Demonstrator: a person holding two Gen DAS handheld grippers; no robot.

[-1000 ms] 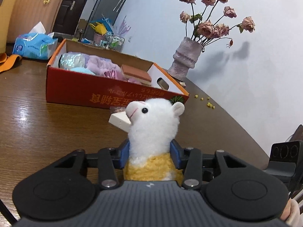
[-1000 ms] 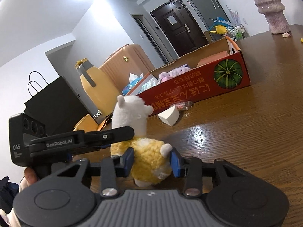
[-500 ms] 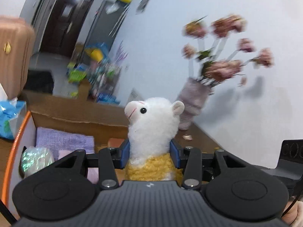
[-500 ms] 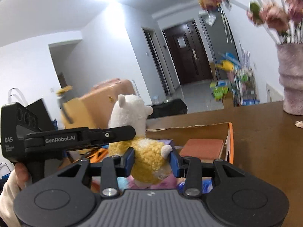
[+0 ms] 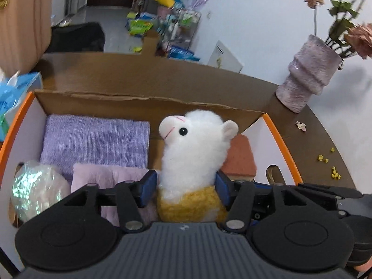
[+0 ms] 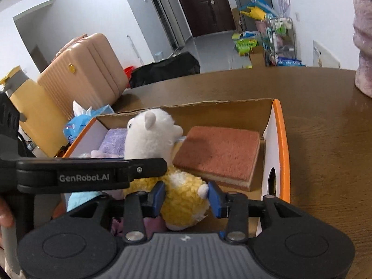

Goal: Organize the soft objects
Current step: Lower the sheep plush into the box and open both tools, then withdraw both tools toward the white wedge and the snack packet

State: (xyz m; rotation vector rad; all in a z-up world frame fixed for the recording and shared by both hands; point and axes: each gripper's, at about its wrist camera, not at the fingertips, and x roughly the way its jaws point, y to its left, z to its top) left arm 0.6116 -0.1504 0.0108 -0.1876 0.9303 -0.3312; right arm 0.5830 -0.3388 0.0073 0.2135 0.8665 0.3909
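A white alpaca plush [image 5: 195, 144] with a yellow body hangs upright over the inside of the orange-rimmed cardboard box [image 5: 139, 102]. My left gripper [image 5: 184, 187] straddles its neck. Its jaws are opening, and the left pad [image 5: 148, 184] stands just off the fur. My right gripper [image 6: 187, 197] is shut on the plush's yellow body [image 6: 183, 200] from the other side. In the box lie a purple towel [image 5: 93, 141], a pink fluffy cloth [image 5: 109, 176], a shiny wrapped ball [image 5: 34, 190] and a brown sponge [image 6: 218, 148].
The box sits on a dark wooden table [image 6: 325, 139]. A purple vase of dried roses [image 5: 307, 74] stands to its right. A blue tissue pack [image 6: 81, 123], a yellow jug [image 6: 30, 107] and a peach suitcase [image 6: 88, 69] are to its left. Yellow crumbs [image 5: 334, 172] dot the table.
Both grippers carried the alpaca from in front of the box to above its inside. The left jaws have spread a little off the neck.
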